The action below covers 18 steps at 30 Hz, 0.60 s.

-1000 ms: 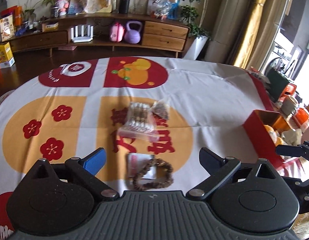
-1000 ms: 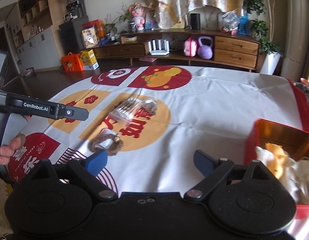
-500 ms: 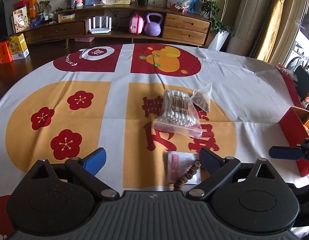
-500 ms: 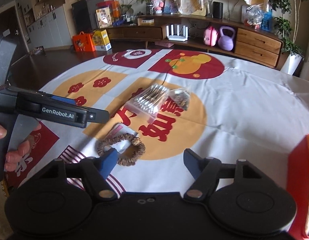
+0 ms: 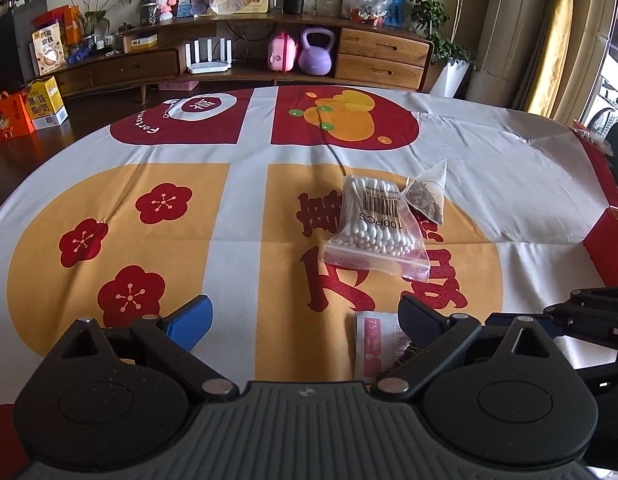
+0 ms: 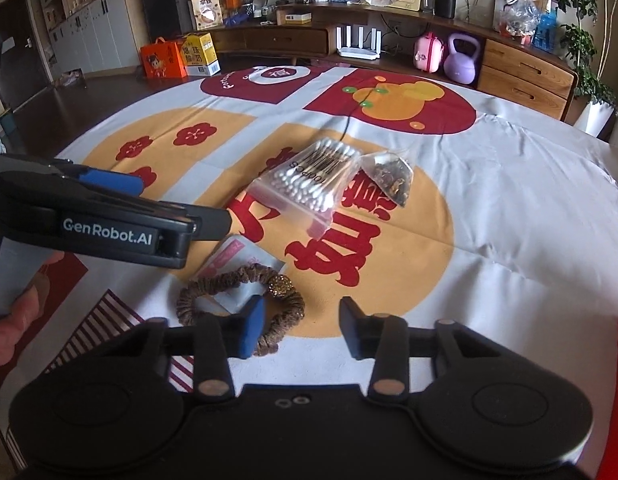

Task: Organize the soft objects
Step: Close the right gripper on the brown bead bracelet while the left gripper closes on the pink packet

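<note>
A brown hair scrunchie lies on a pink-and-white wipe sachet near the front of the table. A clear bag of cotton swabs and a pyramid tea bag lie behind it. My right gripper is open just above the scrunchie's right side, its left finger over the band. My left gripper is open and empty, left of the sachet; the scrunchie is mostly hidden behind its right finger. The swab bag and tea bag lie ahead of it.
A red box stands at the table's right edge. The left gripper's body reaches in over the cloth left of the scrunchie. The tablecloth is wrinkled on the right. A sideboard stands beyond the table.
Both grippers have moved left and forward. The right gripper has come away from the red box and closed in on the scrunchie, its fingers narrower than before. The objects have not moved.
</note>
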Motion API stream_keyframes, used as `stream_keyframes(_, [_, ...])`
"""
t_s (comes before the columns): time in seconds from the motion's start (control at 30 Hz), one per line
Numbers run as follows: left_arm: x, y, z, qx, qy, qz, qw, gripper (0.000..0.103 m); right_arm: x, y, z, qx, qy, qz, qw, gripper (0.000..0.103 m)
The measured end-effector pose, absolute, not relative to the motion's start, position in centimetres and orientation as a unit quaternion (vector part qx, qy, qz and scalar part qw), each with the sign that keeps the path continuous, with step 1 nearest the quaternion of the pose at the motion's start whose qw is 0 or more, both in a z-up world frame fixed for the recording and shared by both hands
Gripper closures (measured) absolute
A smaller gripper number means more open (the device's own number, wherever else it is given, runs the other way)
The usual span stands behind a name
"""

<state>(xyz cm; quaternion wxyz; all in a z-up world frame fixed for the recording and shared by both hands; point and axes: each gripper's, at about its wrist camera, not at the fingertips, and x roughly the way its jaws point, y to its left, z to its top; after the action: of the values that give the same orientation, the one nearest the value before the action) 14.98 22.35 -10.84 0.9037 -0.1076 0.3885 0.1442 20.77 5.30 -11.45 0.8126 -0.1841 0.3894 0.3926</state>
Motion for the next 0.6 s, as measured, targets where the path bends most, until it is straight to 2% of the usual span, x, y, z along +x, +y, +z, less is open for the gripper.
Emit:
stream_keyframes(0.07, [15.1,22.2,-11.0,-0.104,0.389,0.144,0.904,0.003,20.7,5.5,-11.7,-0.188,0.388,0.394,0.812,0.067])
stream_keyframes(0.3, [15.2,21.2,-11.3,-0.091,0.387,0.131,0.908,0.004,19.6,5.8,-12.2,-0.216,0.378,0.404,0.805,0.089])
stream_keyframes(0.6, [15.2,19.6,-11.7,-0.089,0.389,0.110,0.910,0.004,19.5,4.6,-12.1,-0.224,0.373,0.402,0.806,0.093])
